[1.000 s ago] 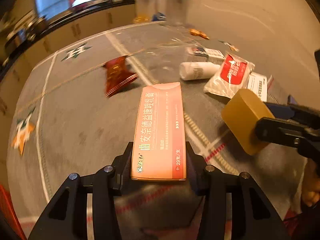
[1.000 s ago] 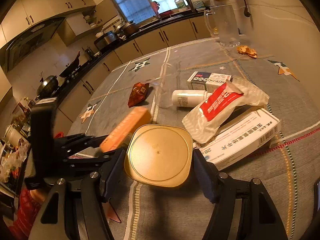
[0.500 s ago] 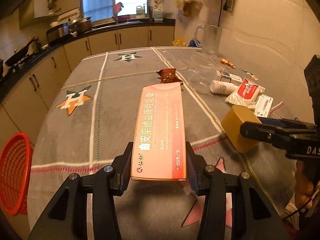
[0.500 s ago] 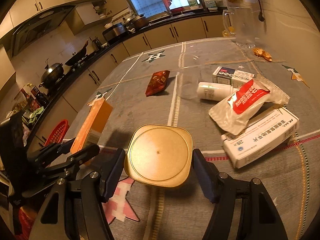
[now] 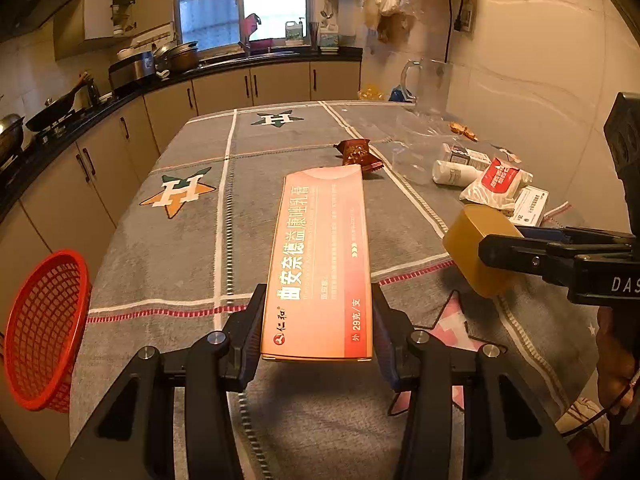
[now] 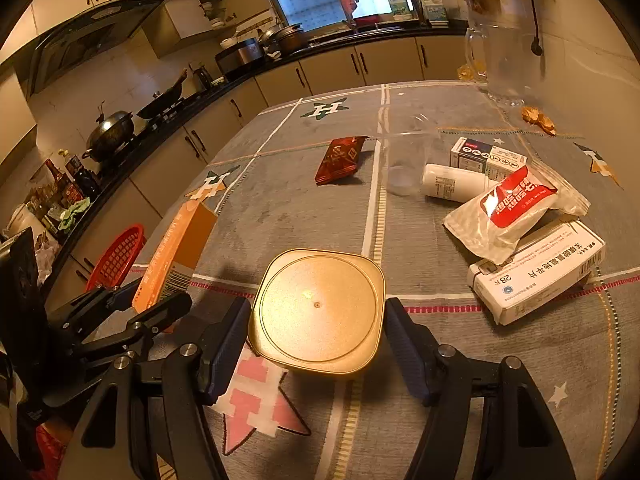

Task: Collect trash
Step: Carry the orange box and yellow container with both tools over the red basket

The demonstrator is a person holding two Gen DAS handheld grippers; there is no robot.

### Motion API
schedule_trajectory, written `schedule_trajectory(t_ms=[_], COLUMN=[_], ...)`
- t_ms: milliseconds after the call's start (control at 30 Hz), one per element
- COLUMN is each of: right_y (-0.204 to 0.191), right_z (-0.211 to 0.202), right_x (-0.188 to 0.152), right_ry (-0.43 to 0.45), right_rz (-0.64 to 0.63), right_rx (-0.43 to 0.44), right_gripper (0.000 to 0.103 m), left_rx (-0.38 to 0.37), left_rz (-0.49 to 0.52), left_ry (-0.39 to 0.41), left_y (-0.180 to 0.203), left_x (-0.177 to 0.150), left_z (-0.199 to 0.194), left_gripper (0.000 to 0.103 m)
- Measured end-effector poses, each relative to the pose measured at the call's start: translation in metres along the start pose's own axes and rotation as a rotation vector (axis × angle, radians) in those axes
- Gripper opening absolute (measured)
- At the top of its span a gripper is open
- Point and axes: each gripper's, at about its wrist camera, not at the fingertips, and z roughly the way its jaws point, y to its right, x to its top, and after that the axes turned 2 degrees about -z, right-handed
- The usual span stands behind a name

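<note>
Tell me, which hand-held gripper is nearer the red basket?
Left. The left hand-held gripper, holding the orange box, is beside the red basket; the right hand-held gripper is farther across the table.

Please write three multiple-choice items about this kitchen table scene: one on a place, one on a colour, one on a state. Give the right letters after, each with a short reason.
1. Where is the red basket?
A. on the middle of the table
B. beside the table's edge, on the left in the left wrist view
C. on the counter under the window

2. What colour is the square container in the right gripper?
A. gold
B. blue
C. white

3. How is the long orange-pink box now?
A. lying flat on the tablecloth
B. inside the basket
C. clamped in the left gripper, above the table

Answers: 1 B, the basket shows past the cloth's left edge. 2 A, its lid and sides are gold in both views. 3 C, both pads press on its sides and it casts a shadow on the cloth.
</note>
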Motion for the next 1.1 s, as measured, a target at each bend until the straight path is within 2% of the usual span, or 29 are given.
schedule_trajectory(t_ms=[1100], right_y=[-0.045], right_z=[0.024], right_x=[0.002], right_ry=[-0.044], right_rz=[-0.119], right_rx=[0.003], right_gripper=[0.072], left_rx=[0.078], left_rz=[-0.086], left_ry=[0.040], left_y=[-0.054], left_x=[-0.013], left_z=[-0.026], left_gripper=[0.046])
